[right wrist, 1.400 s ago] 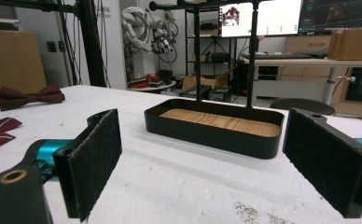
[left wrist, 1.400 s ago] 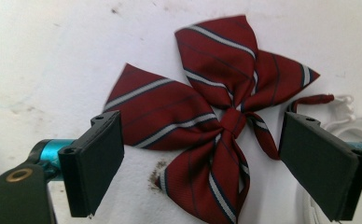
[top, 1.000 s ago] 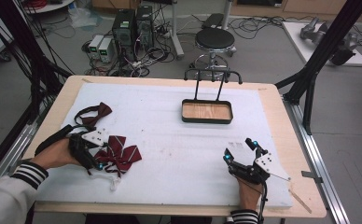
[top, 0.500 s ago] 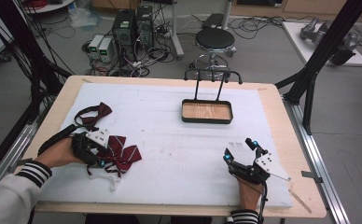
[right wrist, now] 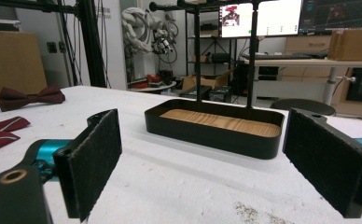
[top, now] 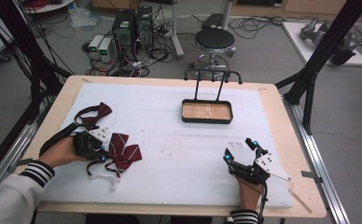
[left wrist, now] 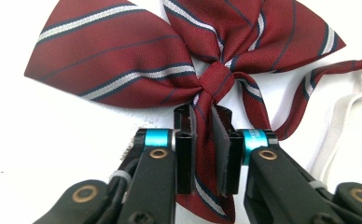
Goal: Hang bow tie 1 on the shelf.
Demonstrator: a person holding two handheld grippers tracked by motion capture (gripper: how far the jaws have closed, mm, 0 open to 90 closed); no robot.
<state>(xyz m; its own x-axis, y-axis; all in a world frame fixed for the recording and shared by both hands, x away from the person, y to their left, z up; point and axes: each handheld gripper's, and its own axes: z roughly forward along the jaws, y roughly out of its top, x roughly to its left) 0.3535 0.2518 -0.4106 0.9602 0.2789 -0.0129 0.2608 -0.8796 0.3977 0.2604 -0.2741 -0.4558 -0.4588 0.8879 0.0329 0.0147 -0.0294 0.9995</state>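
the left gripper [left wrist: 203, 140] has its jaws narrowed onto the tail of the striped bow tie [left wrist: 188, 51], just below the knot; cloth sits between the pads. the tie lies flat on the tabletop [top: 170, 140], well to the near left of the tray [top: 206, 112]. the right gripper [top: 242, 156] rests near the front of the tray with its jaws wide and nothing between them.

step in hand, as judged: securing the tie for a lift. grip close to the knot, where the layers are thickest, so the cloth does not slide out. lift straight up, slowly, so that the white elastic strap [left wrist: 337, 126] trails clear.

the tie is woven maroon fabric with pale and navy diagonal stripes, soft and limp. the tray is a rounded rectangle, with black walls, a wood-grain floor and an upright black handle. a plain dark bow tie [top: 93, 114] lies farther left of the tray.
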